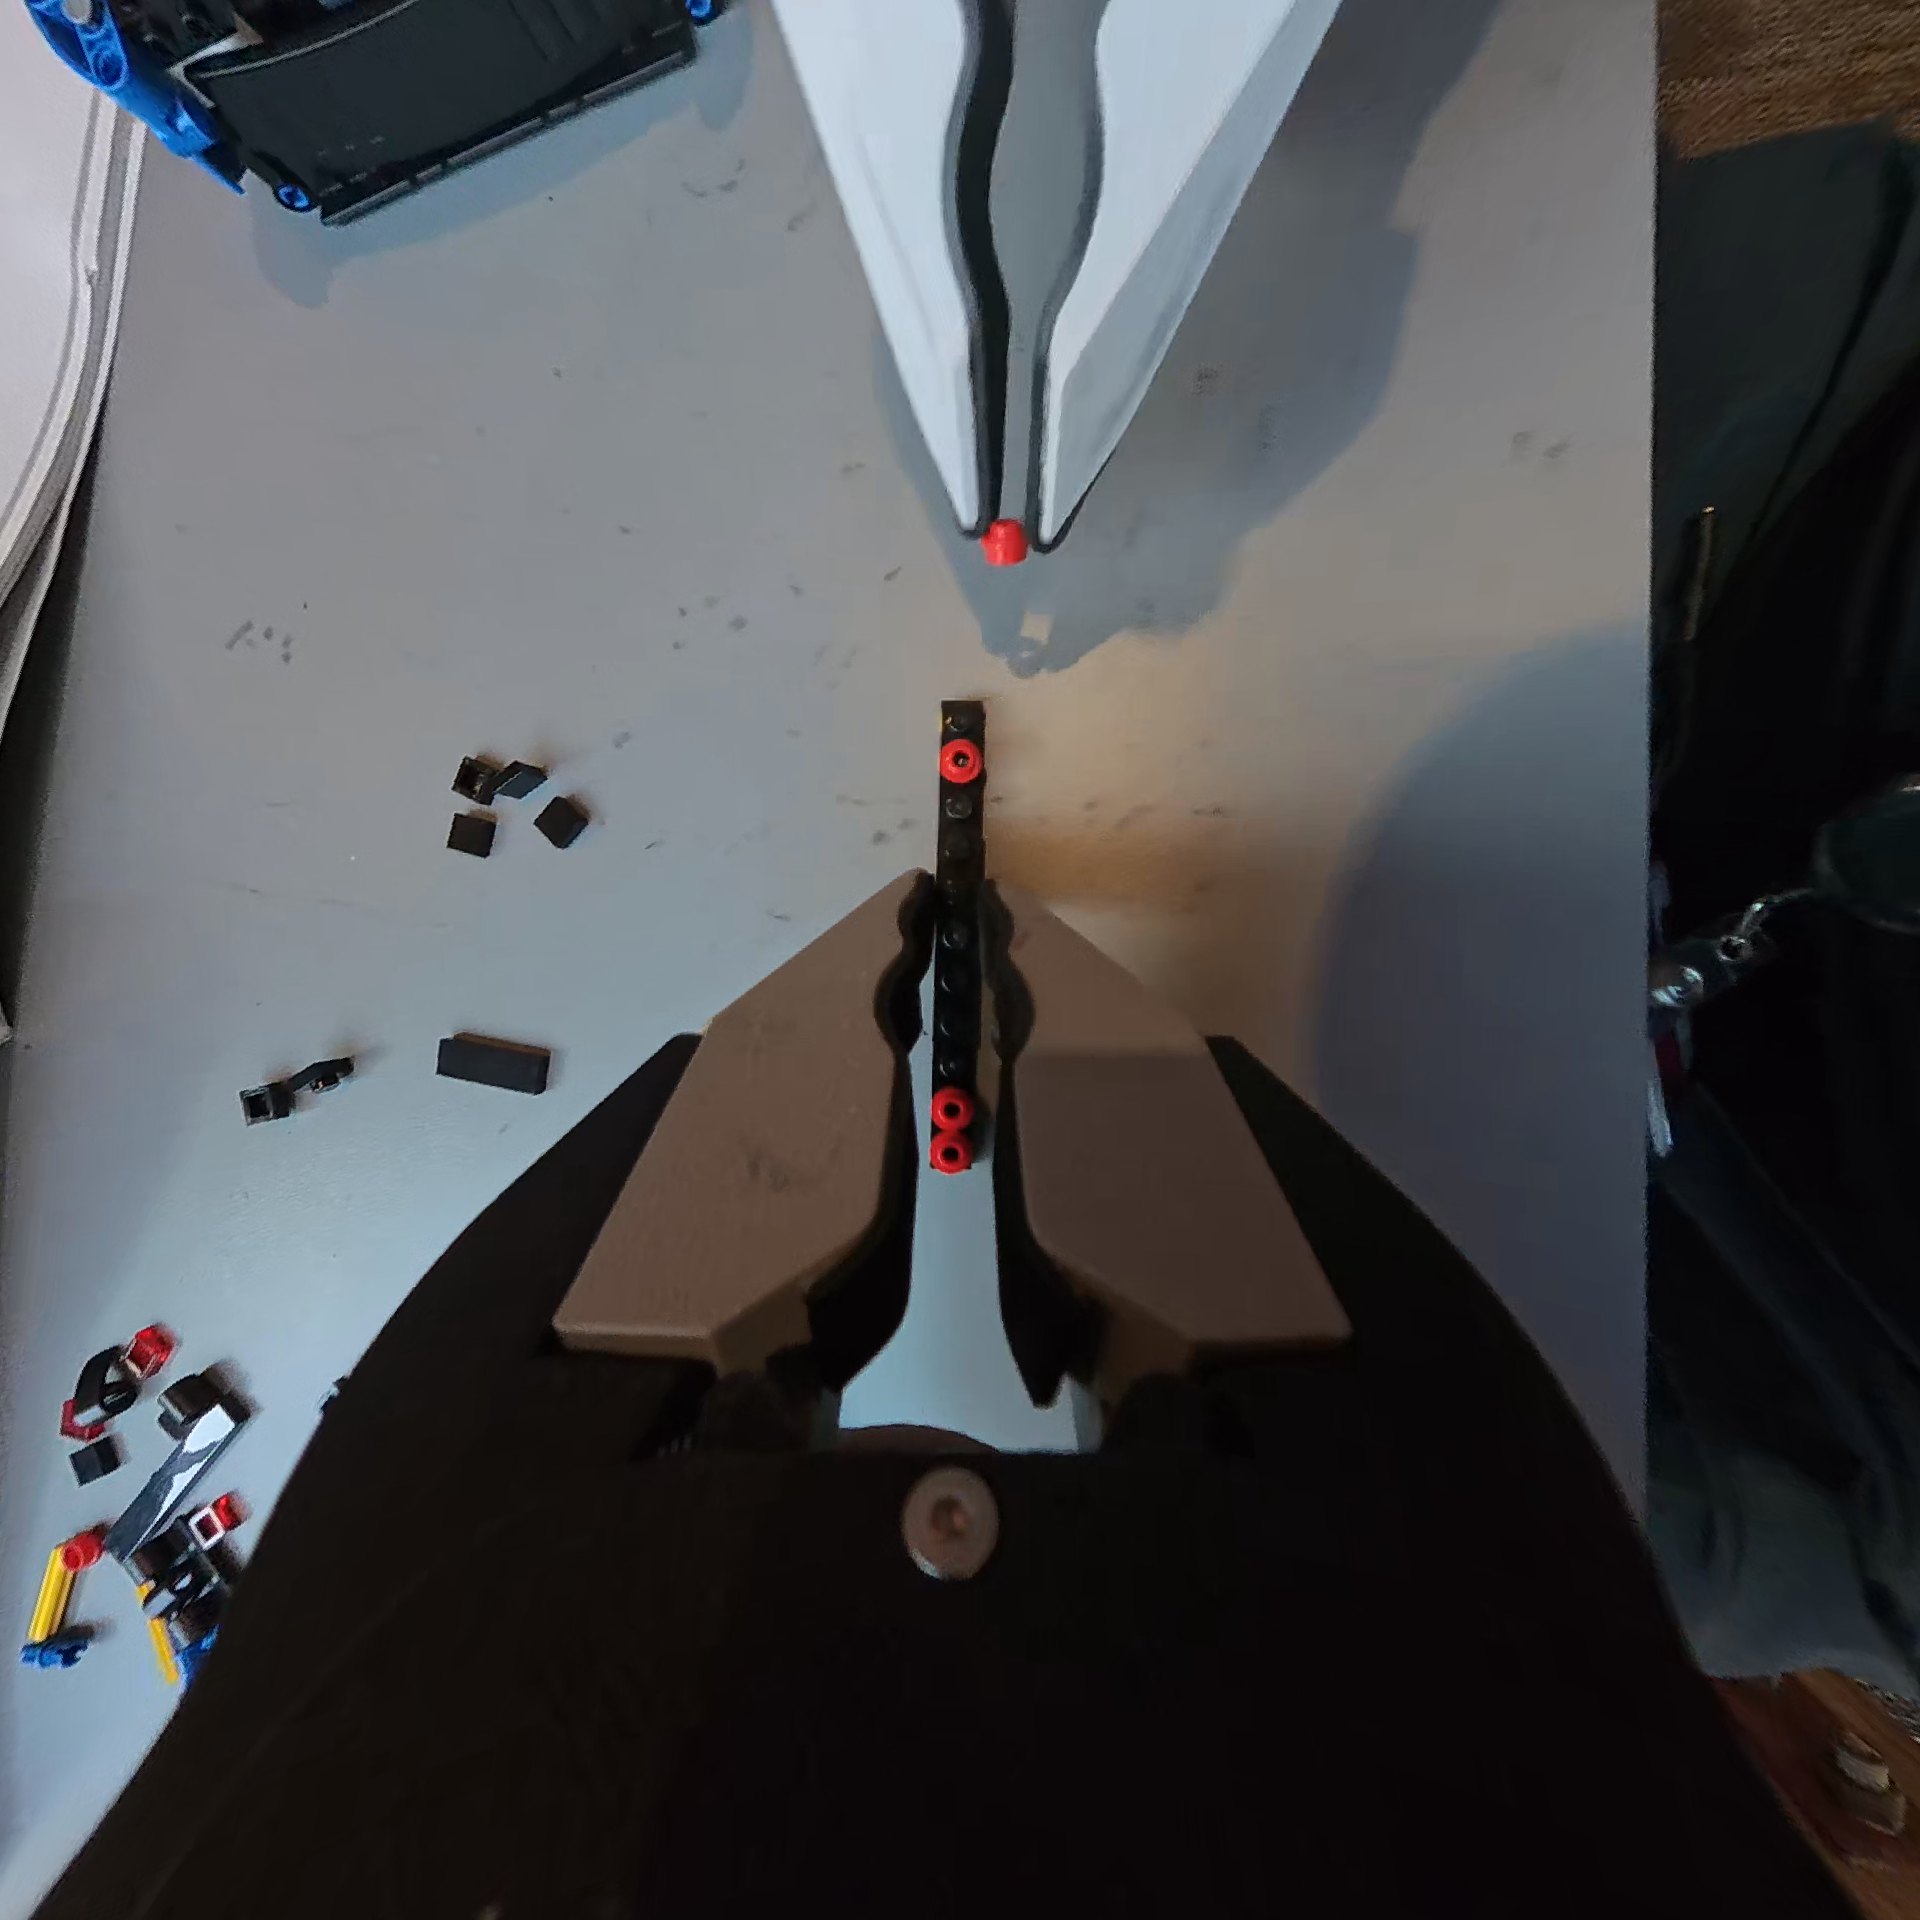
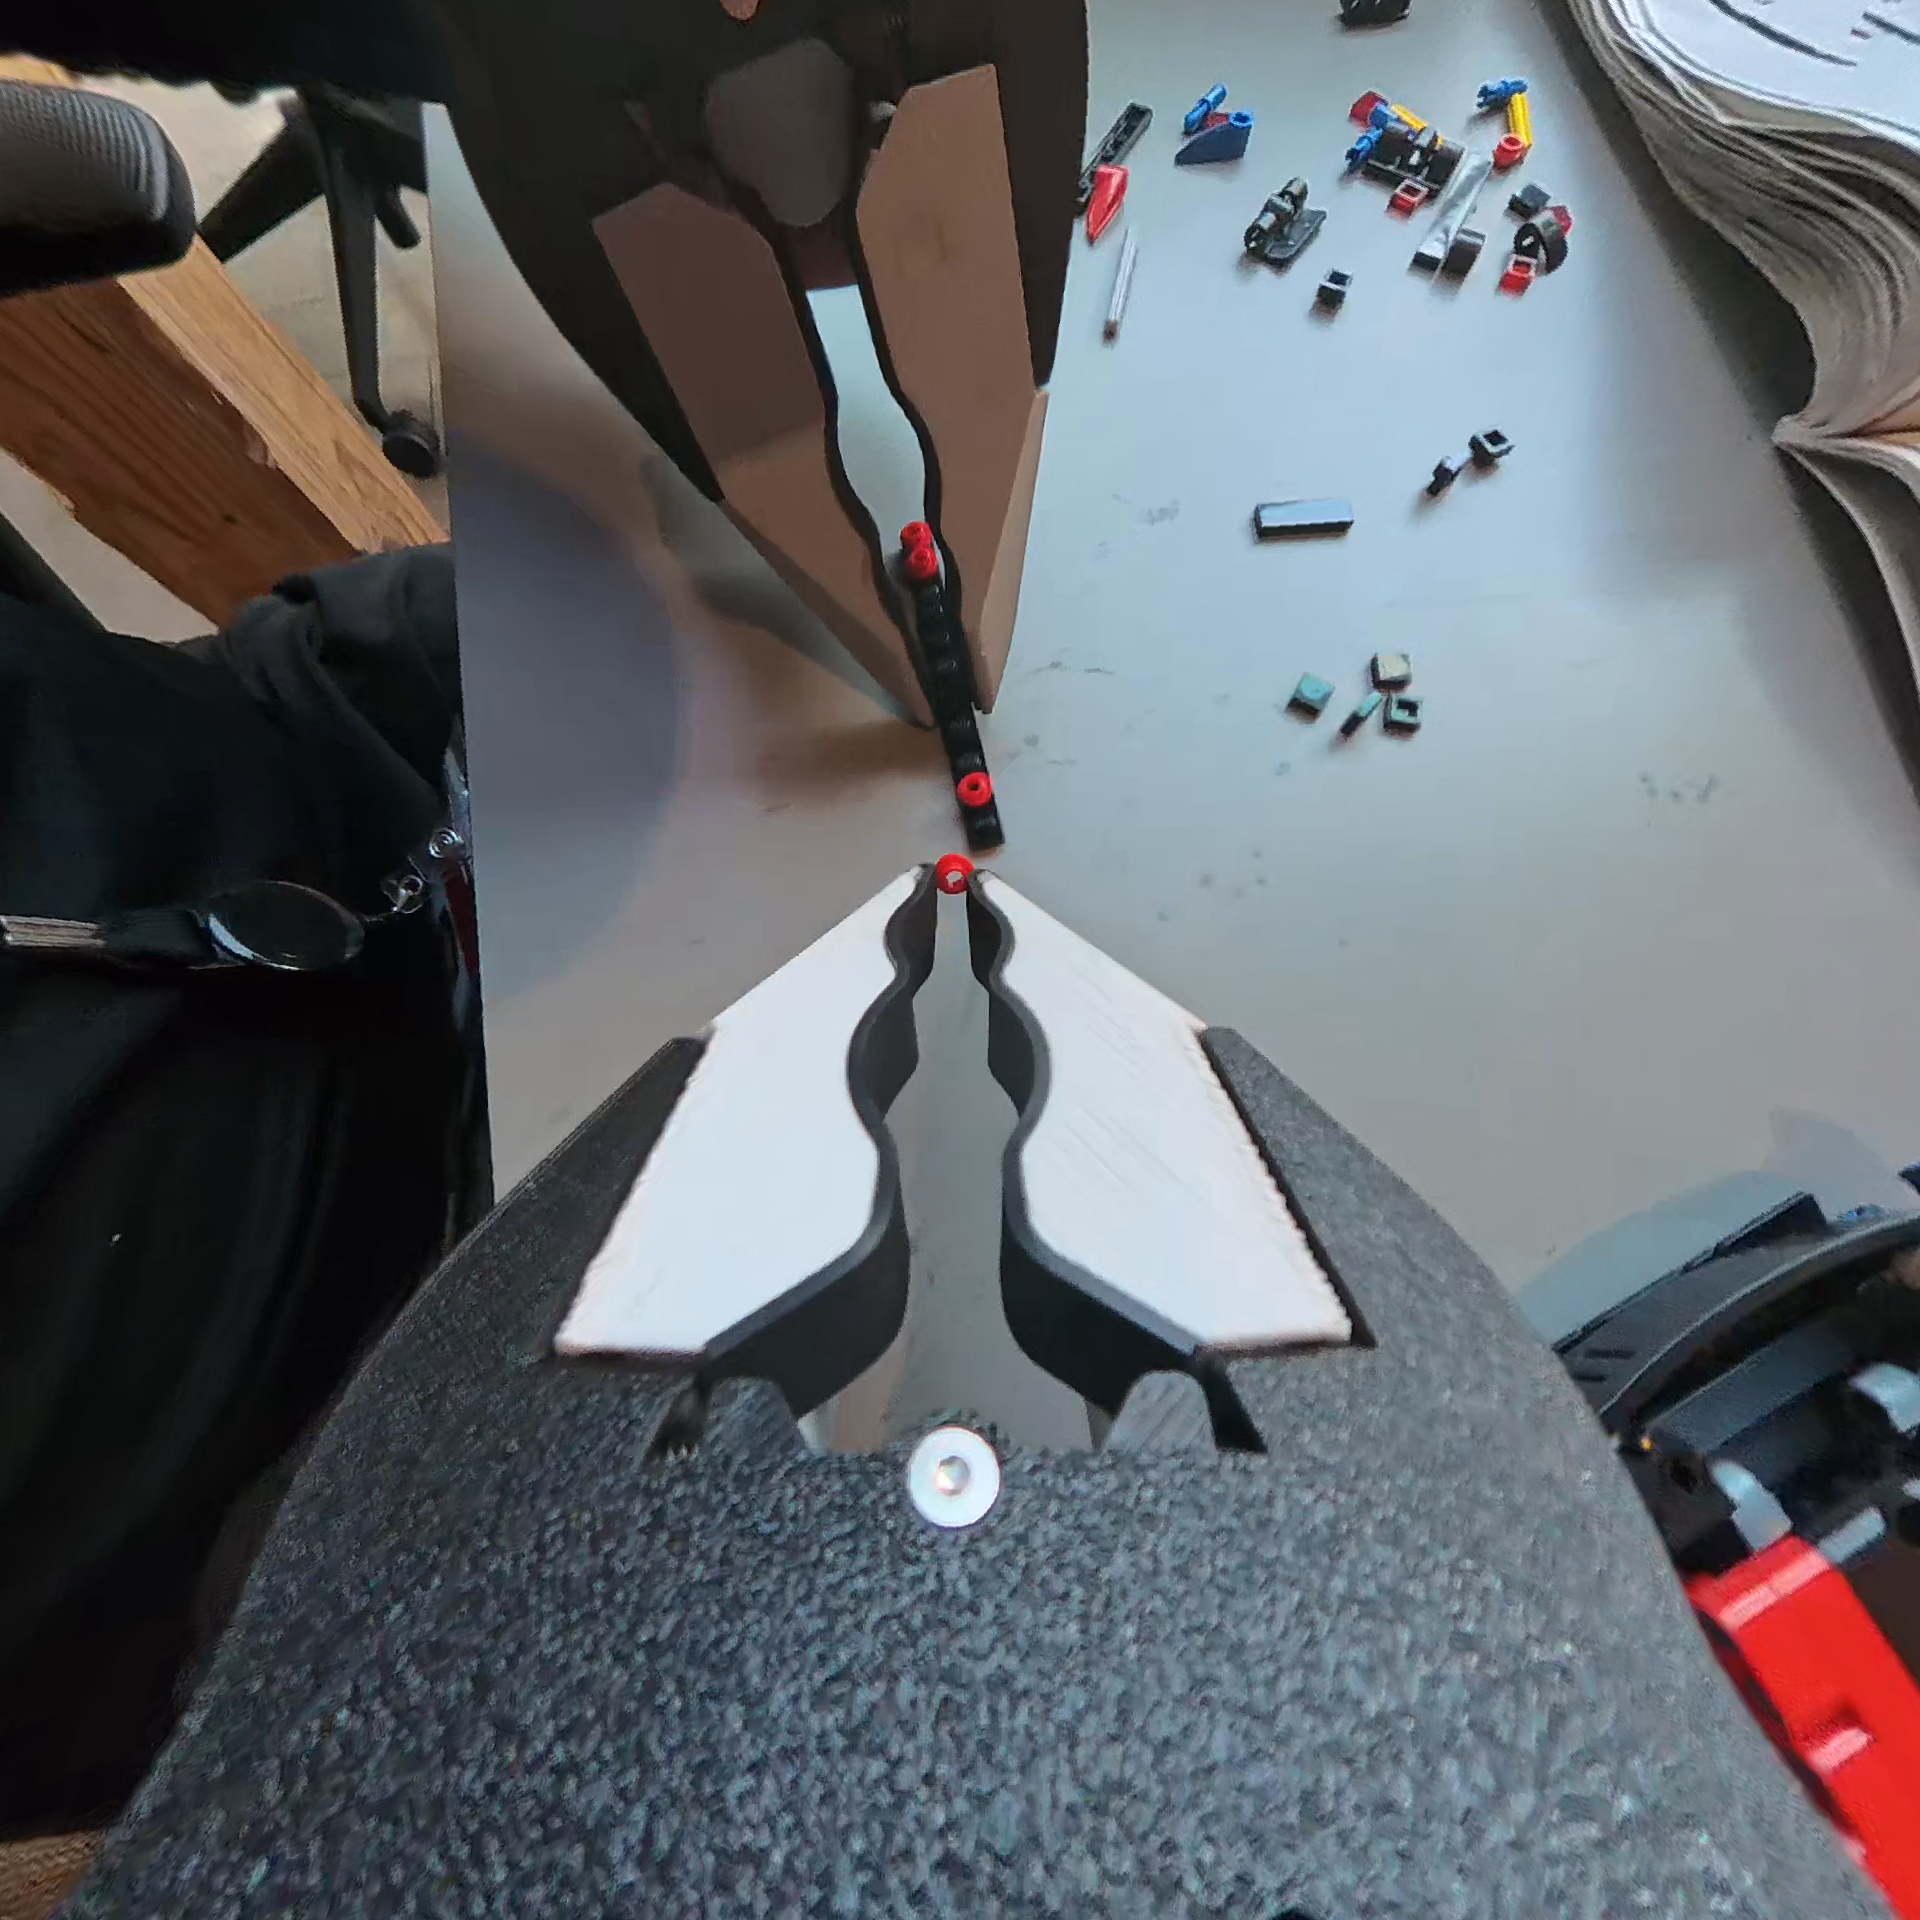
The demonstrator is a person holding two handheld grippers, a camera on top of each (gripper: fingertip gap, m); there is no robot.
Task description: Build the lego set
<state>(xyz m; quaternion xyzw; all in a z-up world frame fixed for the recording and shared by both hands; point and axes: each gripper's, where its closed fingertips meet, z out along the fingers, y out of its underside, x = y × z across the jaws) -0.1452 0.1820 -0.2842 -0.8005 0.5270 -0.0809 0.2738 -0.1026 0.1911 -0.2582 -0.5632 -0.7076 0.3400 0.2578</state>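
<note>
A pale grey table (image 1: 520,520) is carrying the whole work, w/ a dark bag and a wooden leg beside its edge. Going left to right in the left wrist view: a stack of paper at the far left edge, then loose small pieces (image 1: 135,1475) in black, red, yellow and blue, a few black tiles (image 1: 514,800), and the part-built blue and black model (image 1: 416,94) at the top left.

In the centre the left gripper (image 1: 961,894) is clamping a long black plate (image 1: 961,935) by its middle, jaws nearly closed on it. Three red round studs are already sitting on it: two (image 1: 951,1130) at the near end, one (image 1: 961,762) near the far end.

The right gripper (image 2: 953,881) is pinching a fourth red stud (image 2: 952,873) at its tips, just beside the plate's far end, not touching yet.

Judgement: this sub-step is approx. half done; most studs and many loose pieces are still waiting.
</note>
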